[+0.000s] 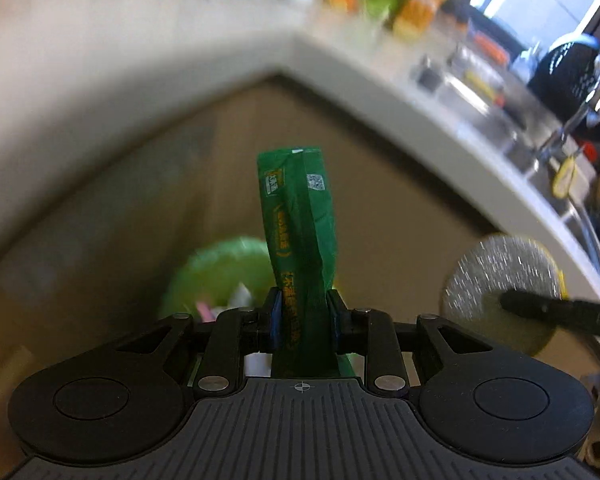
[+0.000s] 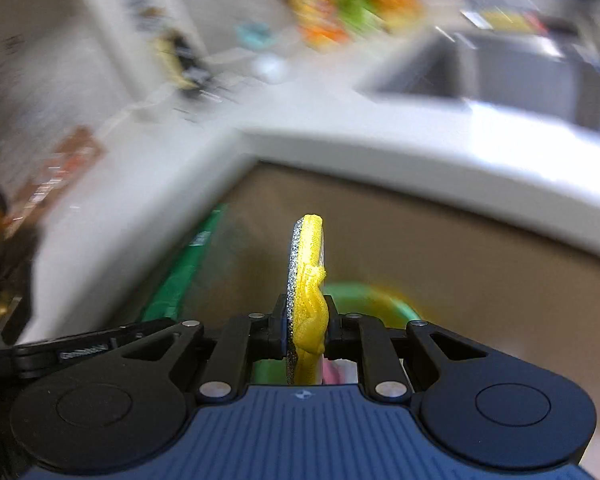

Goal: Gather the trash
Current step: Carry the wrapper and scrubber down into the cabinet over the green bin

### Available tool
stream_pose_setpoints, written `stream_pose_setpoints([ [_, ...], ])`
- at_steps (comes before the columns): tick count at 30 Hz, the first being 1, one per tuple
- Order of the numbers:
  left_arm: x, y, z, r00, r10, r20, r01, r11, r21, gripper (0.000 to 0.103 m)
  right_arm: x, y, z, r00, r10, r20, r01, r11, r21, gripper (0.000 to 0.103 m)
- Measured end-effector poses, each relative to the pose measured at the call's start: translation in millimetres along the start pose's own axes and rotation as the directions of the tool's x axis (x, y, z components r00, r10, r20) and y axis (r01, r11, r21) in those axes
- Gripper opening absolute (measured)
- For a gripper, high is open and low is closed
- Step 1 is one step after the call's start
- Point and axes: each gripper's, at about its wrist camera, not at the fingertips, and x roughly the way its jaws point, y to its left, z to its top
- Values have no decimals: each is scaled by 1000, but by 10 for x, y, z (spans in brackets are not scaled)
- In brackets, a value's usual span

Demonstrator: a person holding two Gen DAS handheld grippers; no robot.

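1. While both your hands hang out past the white counter (image 1: 260, 52), each one holds a piece of trash over the floor.
2. Your left gripper (image 1: 302, 316) is squeezed narrow on a green wrapper (image 1: 300, 216). The wrapper stands up tall toward 12 o'clock from the tips.
3. Your right gripper (image 2: 305, 324) is pinched nearly all the way closed on a round sponge (image 2: 306, 276). The sponge is yellow on one side and sparkly silver on the other. It is thin, so the tips have to come very close to hold it.
4. From your left camera, the sponge (image 1: 500, 280) shows at about 3 o'clock, with one black finger of the other tool across it. So your two hands are near each other.
5. A green trash bin (image 1: 216, 272) sits on the floor, low at about 7 o'clock from the wrapper. Something pink and something white lie inside it.
6. From your right camera, the bin (image 2: 364, 300) peeks out just behind the sponge, toward 4 o'clock.
7. I think you are holding both things high so they can drop straight in.
8. Everything far away looks smeared, so I cannot tell if you are right above the bin.
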Motion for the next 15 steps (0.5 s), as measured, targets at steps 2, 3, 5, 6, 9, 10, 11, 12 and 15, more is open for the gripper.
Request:
stream_pose_setpoints([
  [2, 280, -67, -135, 1000, 20, -7, -20, 1000, 6, 27, 38, -368, -154, 999, -32, -36, 34, 998, 48, 15],
  [3, 419, -86, -191, 999, 32, -6, -32, 999, 14, 27, 59, -520, -239, 998, -44, -47, 47, 997, 66, 15],
  [5, 763, -112, -268, 999, 47, 7, -47, 999, 22, 27, 125, -760, -421, 996, -61, -70, 67, 993, 96, 15],
  [6, 952, -111, -281, 999, 50, 12, -50, 999, 16, 27, 175, -857, -513, 994, -66, -84, 75, 991, 108, 15],
  [9, 1410, -67, -276, 999, 31, 39, -31, 999, -17, 27, 363, -1030, -812, 985, -81, -152, 100, 987, 123, 15],
  [10, 1580, -30, -281, 999, 28, 46, -26, 999, -29, 27, 419, -1073, -898, 983, -73, -171, 94, 988, 119, 15],
  [11, 1769, 8, -285, 999, 19, 48, -17, 999, -42, 28, 464, -1093, -979, 981, -67, -185, 89, 990, 110, 15],
  [12, 1977, 59, -297, 999, 4, 46, -1, 998, -59, 29, 528, -1126, -1060, 978, -63, -199, 84, 992, 99, 15],
  [15, 2526, 262, -419, 1000, -26, -9, 25, 992, -126, 36, 764, -1234, -1225, 967, -65, -247, 89, 992, 88, 15],
])
